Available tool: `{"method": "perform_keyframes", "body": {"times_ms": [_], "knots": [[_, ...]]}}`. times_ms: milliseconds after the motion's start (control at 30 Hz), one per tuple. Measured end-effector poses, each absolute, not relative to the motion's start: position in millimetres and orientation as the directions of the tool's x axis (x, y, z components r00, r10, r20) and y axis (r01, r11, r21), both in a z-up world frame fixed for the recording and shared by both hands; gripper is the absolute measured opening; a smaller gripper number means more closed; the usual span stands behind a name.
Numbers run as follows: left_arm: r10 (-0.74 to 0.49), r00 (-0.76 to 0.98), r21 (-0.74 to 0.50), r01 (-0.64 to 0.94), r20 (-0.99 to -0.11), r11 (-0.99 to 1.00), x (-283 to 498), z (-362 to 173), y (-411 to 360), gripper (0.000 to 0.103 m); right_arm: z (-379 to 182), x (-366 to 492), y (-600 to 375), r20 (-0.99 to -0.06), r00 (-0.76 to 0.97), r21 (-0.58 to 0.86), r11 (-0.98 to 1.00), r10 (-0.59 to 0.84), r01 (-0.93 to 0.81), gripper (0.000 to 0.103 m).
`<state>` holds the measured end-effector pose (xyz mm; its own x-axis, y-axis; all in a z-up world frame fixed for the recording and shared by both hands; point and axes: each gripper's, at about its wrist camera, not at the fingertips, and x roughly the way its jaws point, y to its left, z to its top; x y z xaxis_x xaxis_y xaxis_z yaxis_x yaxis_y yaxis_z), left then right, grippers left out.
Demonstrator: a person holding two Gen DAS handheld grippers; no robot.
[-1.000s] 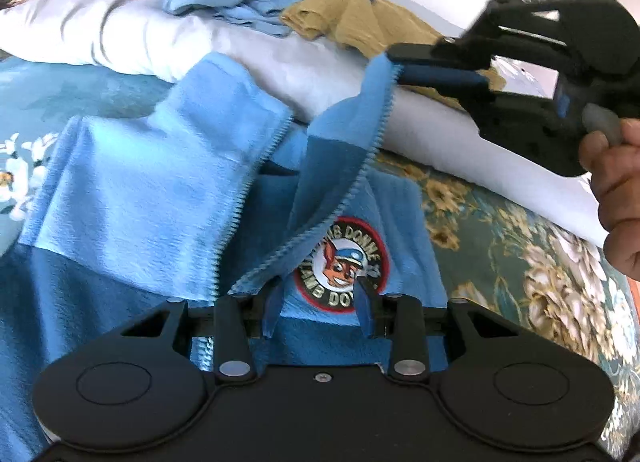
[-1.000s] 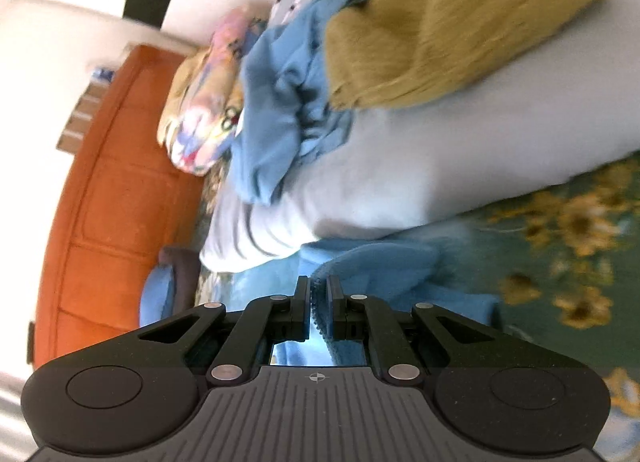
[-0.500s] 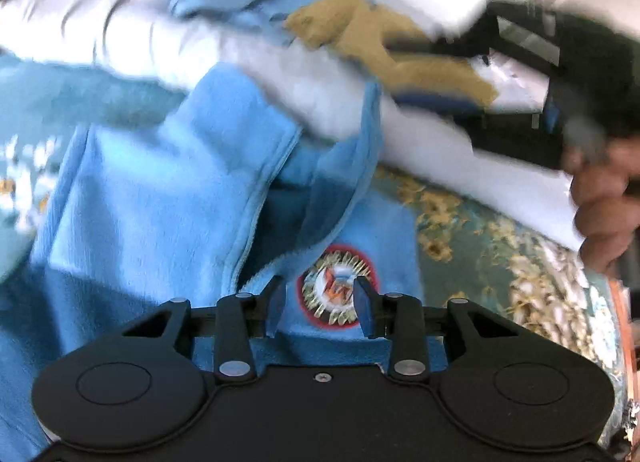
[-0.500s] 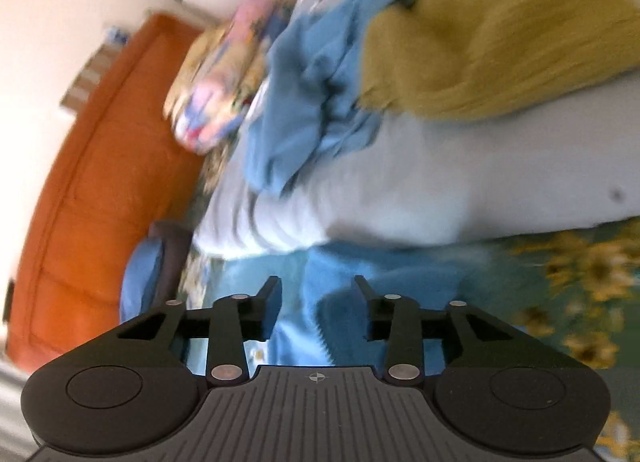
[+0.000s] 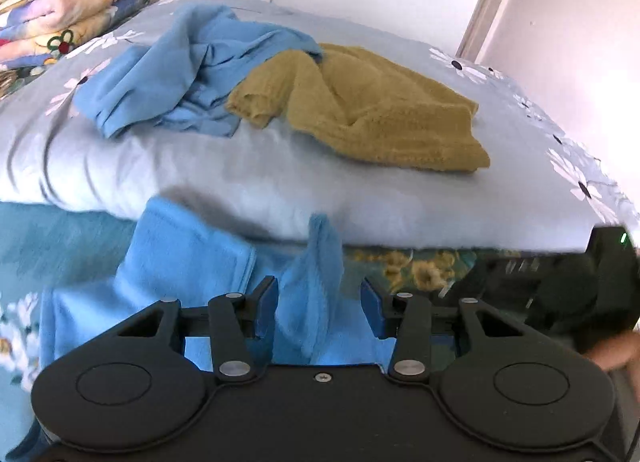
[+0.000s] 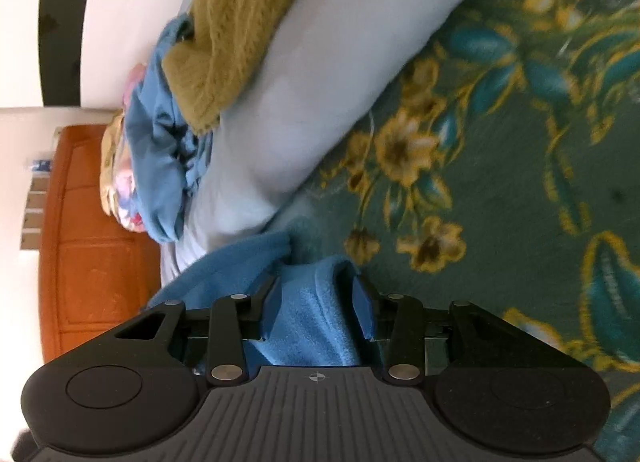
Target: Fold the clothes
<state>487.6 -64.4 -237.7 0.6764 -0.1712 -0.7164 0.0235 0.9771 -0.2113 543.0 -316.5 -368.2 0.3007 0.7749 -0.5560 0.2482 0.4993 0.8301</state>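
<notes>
1. Left wrist view.
   - Left gripper (image 5: 318,312): jaws opening, a wide gap showing. A raised fold of the blue fleece jacket (image 5: 188,262) stands up between the fingers, nearer the left one; the pads do not press it, so nothing is held.
   - Jacket: lies spread on the floral bedspread (image 5: 420,270), from 9 o'clock across to the gripper at 6 o'clock, its far edge against the pale quilt (image 5: 280,189).
   - On the quilt, well apart from the jacket: a crumpled blue shirt (image 5: 180,69) at 11 o'clock and a mustard sweater (image 5: 380,113) at 12–1 o'clock, touching each other. A folded floral blanket (image 5: 60,9) sits at 10 o'clock.
   - The other gripper and a hand (image 5: 612,350) show blurred at 4 o'clock.

2. Right wrist view (rolled sideways).
   - Right gripper (image 6: 316,306): fingers partly apart, a bunched edge of the jacket (image 6: 308,310) filling the gap; whether the pads still bear on it I cannot tell – it looks loose.
   - An orange headboard (image 6: 80,242) lies at 9 o'clock.

3. Handling – a judgement.
   - Fleece: light, soft, limp, not slippery, not fragile; it will sag and bunch.
   - Best taken at the firmer front edge or hem corners, one per gripper.
</notes>
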Motion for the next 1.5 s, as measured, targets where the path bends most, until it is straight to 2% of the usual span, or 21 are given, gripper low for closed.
{"method": "perform_keyframes", "body": {"times_ms": [67,133,267,367,533,667,767,867,1000,1200,1333,1367,1400,1433,1467,1500], "knots": [[-0.166,0.678,-0.203,0.026,-0.716,0.979,497.0,-238.3,-66.3,0.043,-377.0,545.6,-313.4,-0.534,0.298,0.842,0.466,0.792,0.27,0.037],[-0.177,0.673,-0.222,0.019,-0.718,0.975,505.2,-238.9,-65.1,0.036,-384.4,548.3,-311.0,-0.508,0.299,0.855,0.431,0.808,0.288,0.03],[-0.186,0.663,-0.261,-0.015,-0.726,0.965,515.7,-241.3,-57.5,0.013,-395.7,551.5,-308.7,-0.467,0.311,0.871,0.369,0.828,0.325,0.028],[-0.194,0.652,-0.313,-0.07,-0.733,0.947,521.3,-247.7,-45.5,0.006,-408.8,548.1,-310.5,-0.437,0.341,0.867,0.289,0.832,0.407,0.028],[-0.175,0.674,-0.371,-0.158,-0.718,0.915,519.3,-250.3,-22.1,0.005,-409.8,543.3,-312.6,-0.416,0.387,0.876,0.247,0.823,0.415,0.009],[-0.115,0.709,-0.33,-0.174,-0.696,0.928,514.6,-246.3,-10.5,0.005,-385.9,532.0,-318.9,-0.408,0.463,0.908,0.299,0.787,0.292,0.008],[-0.088,0.705,-0.301,-0.183,-0.704,0.936,517.6,-255.1,-4.9,0.005,-374.6,522.8,-319.3,-0.44,0.494,0.898,0.38,0.75,0.222,0.008],[-0.071,0.692,-0.272,-0.185,-0.719,0.944,523.5,-268.1,-2.7,0.005,-381.2,524.0,-320.1,-0.458,0.502,0.889,0.389,0.734,0.243,0.008],[-0.059,0.681,-0.207,-0.138,-0.73,0.969,530.7,-285.2,-7.9,0.006,-390.4,524.7,-321.8,-0.49,0.501,0.871,0.402,0.713,0.281,0.008],[-0.072,0.65,-0.196,-0.12,-0.756,0.973,538.7,-296.7,-6.8,0.007,-396.3,526.4,-321.4,-0.52,0.482,0.854,0.427,0.705,0.297,0.008],[-0.097,0.63,-0.22,-0.121,-0.77,0.968,534.7,-289.1,-1.2,0.018,-391.9,527.7,-318.7,-0.54,0.46,0.842,0.45,0.705,0.299,0.012],[-0.108,0.614,-0.226,-0.119,-0.782,0.967,533.1,-287.0,0.0,0.026,-388.3,528.4,-317.0,-0.546,0.453,0.838,0.459,0.705,0.296,0.013],[-0.119,0.597,-0.232,-0.116,-0.794,0.966,531.5,-285.0,1.1,0.033,-384.4,529.1,-315.2,-0.552,0.445,0.834,0.469,0.705,0.293,0.018],[-0.131,0.589,-0.238,-0.109,-0.798,0.965,527.9,-280.9,2.2,0.035,-378.4,528.1,-315.1,-0.56,0.437,0.828,0.484,0.704,0.283,0.027],[-0.144,0.592,-0.247,-0.096,-0.793,0.964,521.3,-273.8,3.7,0.04,-371.9,526.6,-315.4,-0.569,0.428,0.822,0.5,0.702,0.272,0.033],[-0.155,0.597,-0.254,-0.085,-0.788,0.964,514.0,-266.1,5.3,0.048,-365.4,525.1,-315.7,-0.577,0.42,0.816,0.517,0.7,0.26,0.043]]}}
